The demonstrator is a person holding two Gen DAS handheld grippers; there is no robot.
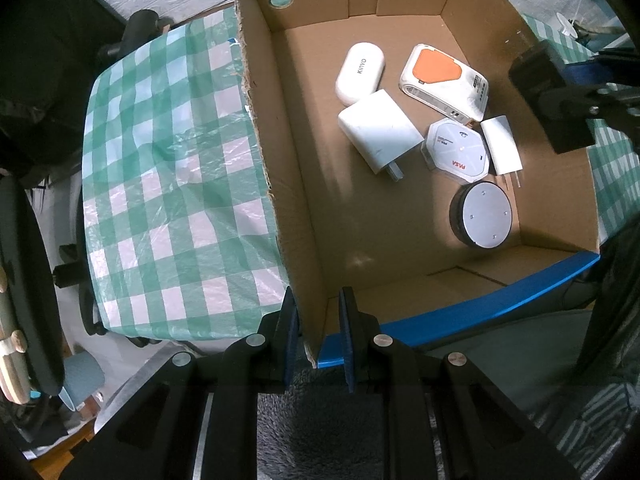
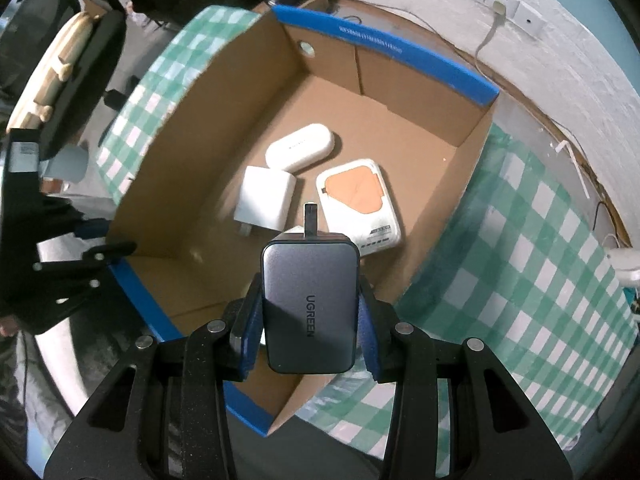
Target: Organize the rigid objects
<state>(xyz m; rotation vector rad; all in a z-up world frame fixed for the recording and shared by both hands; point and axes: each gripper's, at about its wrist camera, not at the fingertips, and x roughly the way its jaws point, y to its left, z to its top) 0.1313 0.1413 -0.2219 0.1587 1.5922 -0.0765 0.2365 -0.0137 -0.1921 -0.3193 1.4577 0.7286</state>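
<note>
1. The left gripper is pointing down with its jaws clamping the near corner of the cardboard box; one blue pad is sitting outside the box wall and the other inside it.
2. Left of these jaws, the left wrist view is showing the green-and-white checked surface, bare on that side.
3. Ahead and to the right of the left jaws, inside the box, only this view is showing the full pile: a white oval case, a white square charger, a white device with an orange panel, a hexagonal white item, a small white plug and a round black puck with a silver face.
4. At the far right of that view, the dark grey charger is hanging over the box's right wall, seen only as a dark block.
5. The right wrist view is showing it closely: the right gripper is gripping the charger between its blue pads, jaws closed on its two sides.
6. The charger is a rounded grey rectangular block with "UGREEN" printed on its face and a dark prong pointing away from the jaws.
7. Beyond the prong, the oval case, square charger and orange-panel device are lying on the box floor; the puck is hidden in this view.
8. Right of the right jaws, the checked surface is continuing past the box.
</note>
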